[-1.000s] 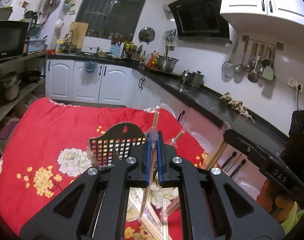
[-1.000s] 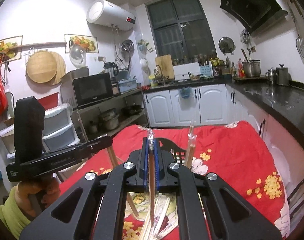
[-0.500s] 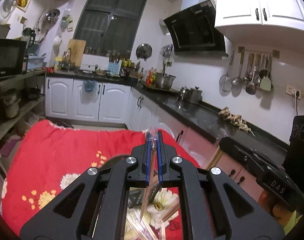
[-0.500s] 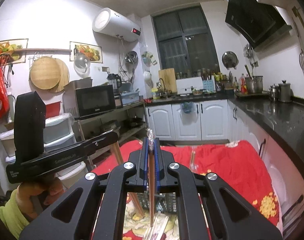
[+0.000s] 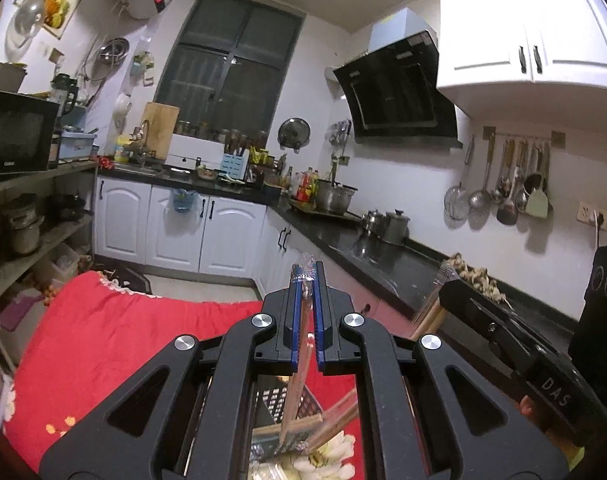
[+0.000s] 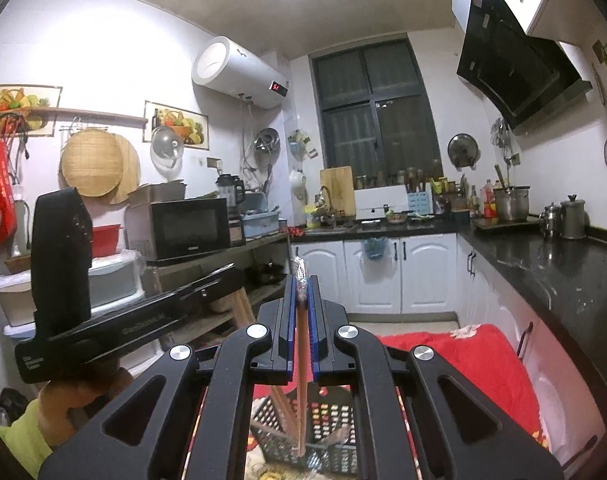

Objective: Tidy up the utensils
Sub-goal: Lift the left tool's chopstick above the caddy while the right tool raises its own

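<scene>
My left gripper (image 5: 306,277) is shut on a plastic-wrapped pair of wooden chopsticks (image 5: 297,376), which hangs down between the blue pads. Its lower end is over a black perforated utensil basket (image 5: 281,400) on the red flowered tablecloth (image 5: 103,340). My right gripper (image 6: 302,280) is shut on another wrapped pair of chopsticks (image 6: 302,360), also hanging over the basket (image 6: 331,420). Each gripper appears in the other's view: the right gripper (image 5: 453,294) at the right with chopsticks (image 5: 427,318) under it, the left gripper (image 6: 227,276) at the left.
A black counter (image 5: 383,256) with pots runs along the right of the table. White cabinets (image 6: 383,276) stand at the back. A shelf with a microwave (image 6: 183,228) is on the left. A hand (image 6: 79,396) in a yellow sleeve holds the left gripper.
Both grippers have risen with their chopsticks still held, and both views have tilted up. The basket has slid from mid-frame to below the fingers.
</scene>
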Demonstrator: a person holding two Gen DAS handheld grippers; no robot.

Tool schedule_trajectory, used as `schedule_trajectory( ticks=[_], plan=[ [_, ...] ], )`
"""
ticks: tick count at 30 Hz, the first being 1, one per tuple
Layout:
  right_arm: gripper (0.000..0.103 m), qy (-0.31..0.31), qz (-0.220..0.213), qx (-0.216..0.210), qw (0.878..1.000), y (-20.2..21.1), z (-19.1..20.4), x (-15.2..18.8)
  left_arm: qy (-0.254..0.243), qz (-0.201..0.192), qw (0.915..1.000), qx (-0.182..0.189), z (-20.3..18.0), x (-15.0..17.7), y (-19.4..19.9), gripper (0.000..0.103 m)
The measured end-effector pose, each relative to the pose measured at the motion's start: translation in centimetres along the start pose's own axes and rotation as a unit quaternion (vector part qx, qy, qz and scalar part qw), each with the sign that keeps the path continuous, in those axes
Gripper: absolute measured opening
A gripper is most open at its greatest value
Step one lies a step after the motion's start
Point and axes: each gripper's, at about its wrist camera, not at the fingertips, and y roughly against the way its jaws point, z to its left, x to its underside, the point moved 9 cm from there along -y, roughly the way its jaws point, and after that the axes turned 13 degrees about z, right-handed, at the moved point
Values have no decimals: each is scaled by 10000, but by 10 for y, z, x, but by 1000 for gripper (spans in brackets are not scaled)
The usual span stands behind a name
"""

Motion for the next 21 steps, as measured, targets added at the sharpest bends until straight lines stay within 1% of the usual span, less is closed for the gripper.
schedule_trajectory(
  ticks=[6, 12, 16, 21],
  plan=[
    [6, -156, -102, 155, 9997, -9, -17, -13, 66, -121, 9999, -53, 1, -16, -8, 3],
    [6, -198, -201, 328, 9991, -16, -33, -22, -20, -212, 9996, -196, -2, -24, -18, 3],
    [6, -198, -204, 458, 9985, -24, -40, -19, -76, -230, 9992, -303, -1, -26, -27, 3],
    [6, -213, -102, 527, 9983, -38, -45, -8, -78, -118, 9992, -362, 3, -20, -43, 3]
  ],
)
